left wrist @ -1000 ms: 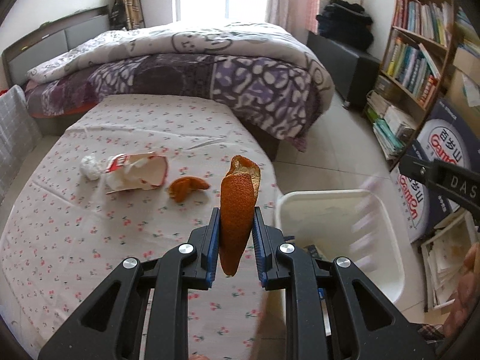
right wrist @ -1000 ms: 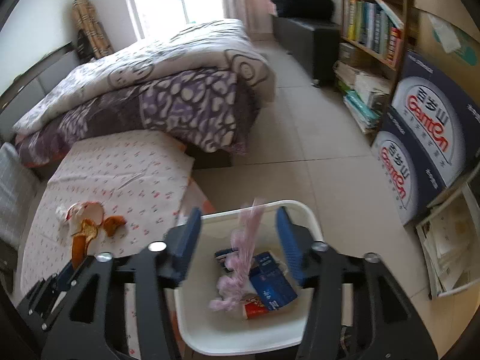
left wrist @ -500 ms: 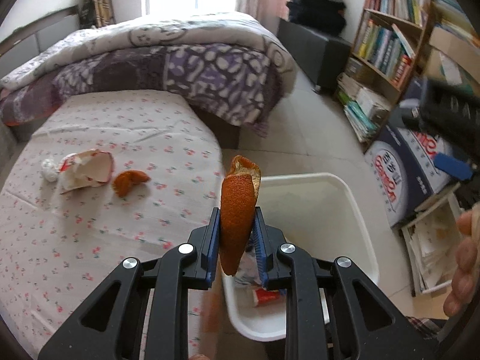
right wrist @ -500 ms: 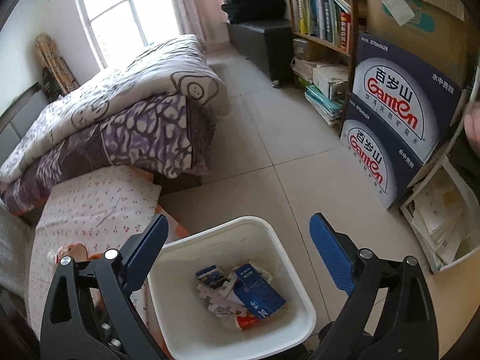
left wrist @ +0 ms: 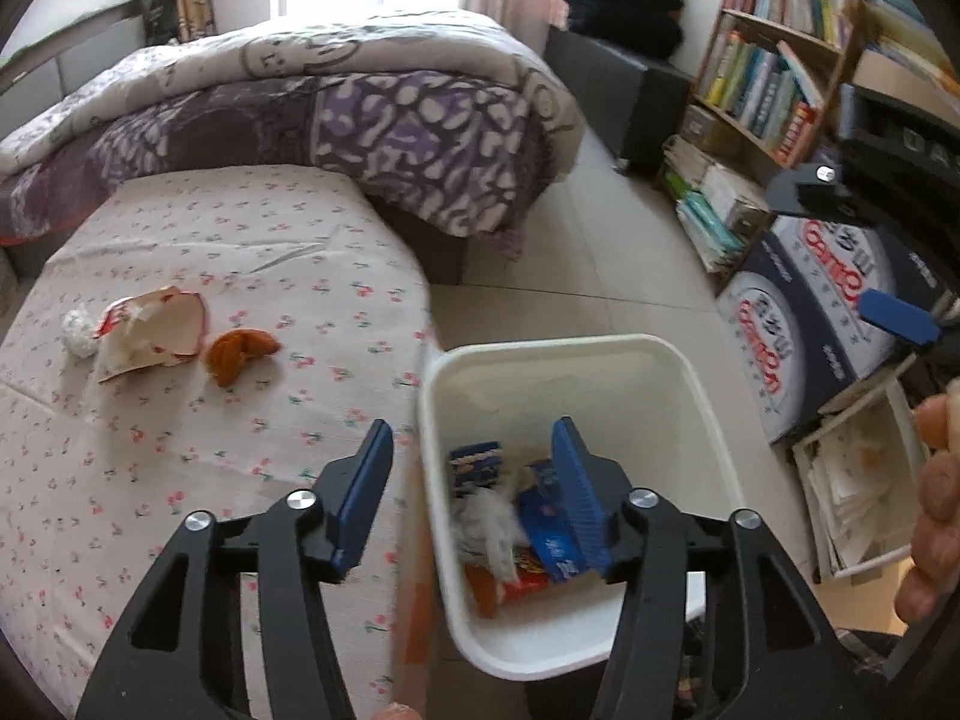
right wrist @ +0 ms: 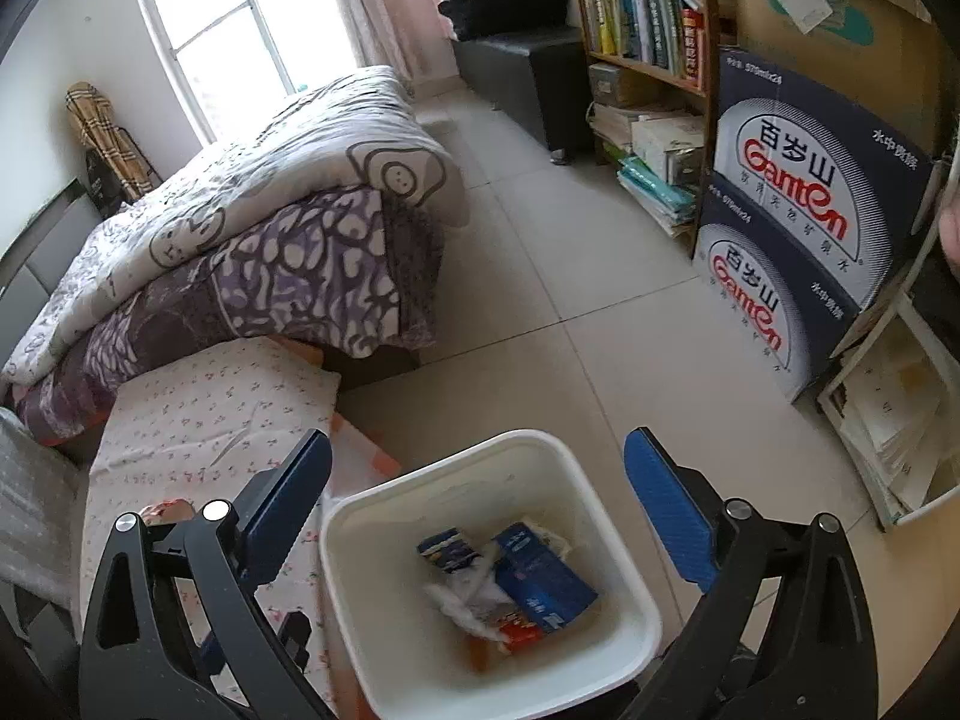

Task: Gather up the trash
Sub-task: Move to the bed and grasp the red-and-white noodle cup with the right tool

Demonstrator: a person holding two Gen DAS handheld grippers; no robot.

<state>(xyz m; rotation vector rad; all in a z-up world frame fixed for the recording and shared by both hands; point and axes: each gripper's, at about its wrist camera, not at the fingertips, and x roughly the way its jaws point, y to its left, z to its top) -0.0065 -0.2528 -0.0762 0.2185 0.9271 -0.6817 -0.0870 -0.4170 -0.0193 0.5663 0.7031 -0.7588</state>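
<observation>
A white bin (left wrist: 678, 372) stands on the floor beside the table and holds blue cartons, white tissue and an orange peel (left wrist: 483, 591). My left gripper (left wrist: 471, 480) is open and empty above the bin's near left edge. On the floral tablecloth (left wrist: 240, 240) lie a small orange peel (left wrist: 240, 351), a torn red-and-white wrapper (left wrist: 150, 336) and a white paper ball (left wrist: 78, 330). My right gripper (right wrist: 477, 498) is open and empty above the same bin (right wrist: 624, 582).
A bed with a purple and white quilt (left wrist: 360, 102) stands behind the table. A bookshelf (left wrist: 774, 78), blue Ganten boxes (left wrist: 804, 324) and a paper stack (left wrist: 864, 480) line the right side. Tiled floor (right wrist: 540, 276) lies between the bed and the shelf.
My left gripper has moved right over the bin and opened, and the long orange peel it held now lies in the bin. My right gripper has risen, staying open.
</observation>
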